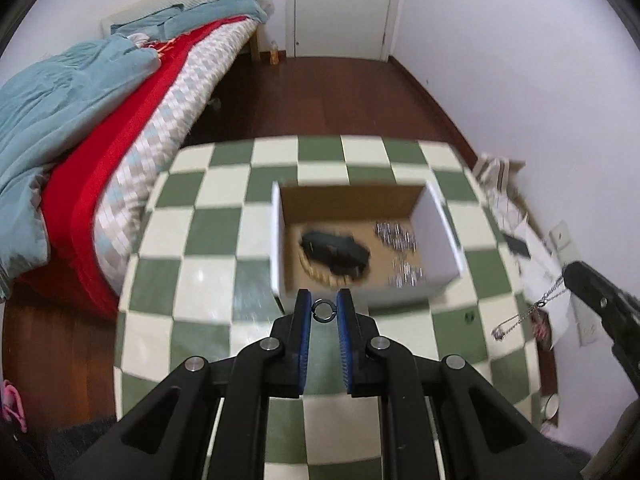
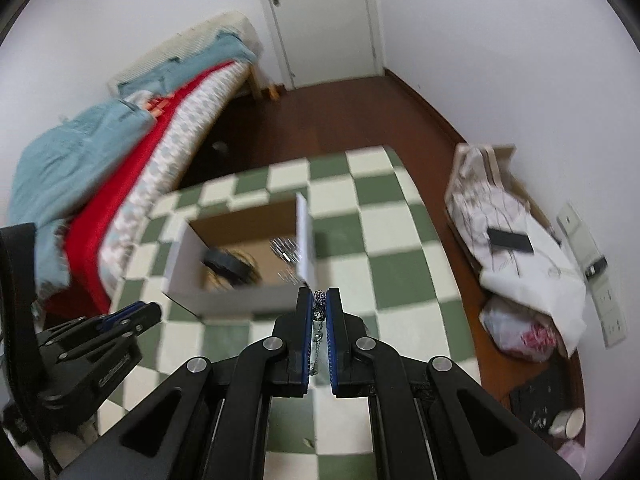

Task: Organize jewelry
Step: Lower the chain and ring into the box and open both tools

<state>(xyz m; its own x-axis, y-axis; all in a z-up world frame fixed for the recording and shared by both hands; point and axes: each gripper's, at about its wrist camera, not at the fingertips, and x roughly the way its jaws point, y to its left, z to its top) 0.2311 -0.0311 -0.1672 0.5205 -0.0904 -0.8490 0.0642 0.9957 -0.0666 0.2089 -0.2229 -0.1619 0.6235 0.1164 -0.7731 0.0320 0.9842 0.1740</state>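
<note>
Setting: checkered green-and-cream table (image 1: pixel 224 240) beside a bed (image 1: pixel 120 128) with a teal duvet and red blanket, a white door (image 1: pixel 340 8) at the far wall
Box: open cardboard box (image 1: pixel 436 224) with white outer walls sits on the table, just ahead of both grippers; in the right wrist view the same box (image 2: pixel 184 256) lies ahead and to the left
Box contents: dark band (image 1: pixel 336 250) curled over a pale beaded bracelet (image 1: pixel 316 274) on the left of the box floor, a blurred silver chain (image 1: pixel 400 248) spread on the right
Left gripper: left gripper (image 1: pixel 323 311) hovers above the table at the near wall of the box, its blue-padded jaws closed lightly on a small dark ring (image 1: pixel 323 310) held upright between the tips; from the right wrist view the left gripper (image 2: pixel 136 316) shows at the lower left, its tips pointing toward the box
Right gripper: right gripper (image 2: pixel 319 300) is clamped on a silver chain necklace (image 2: pixel 318 332) with a beaded charm at the tips, the chain hanging down between the pads; in the left wrist view the necklace (image 1: pixel 528 314) dangles from the black tip at the right edge, beyond the table's right side
Floor clutter: white bags (image 2: pixel 520 248) with a black phone (image 2: pixel 510 240) on top lie along the right wall, on dark wooden flooring
</note>
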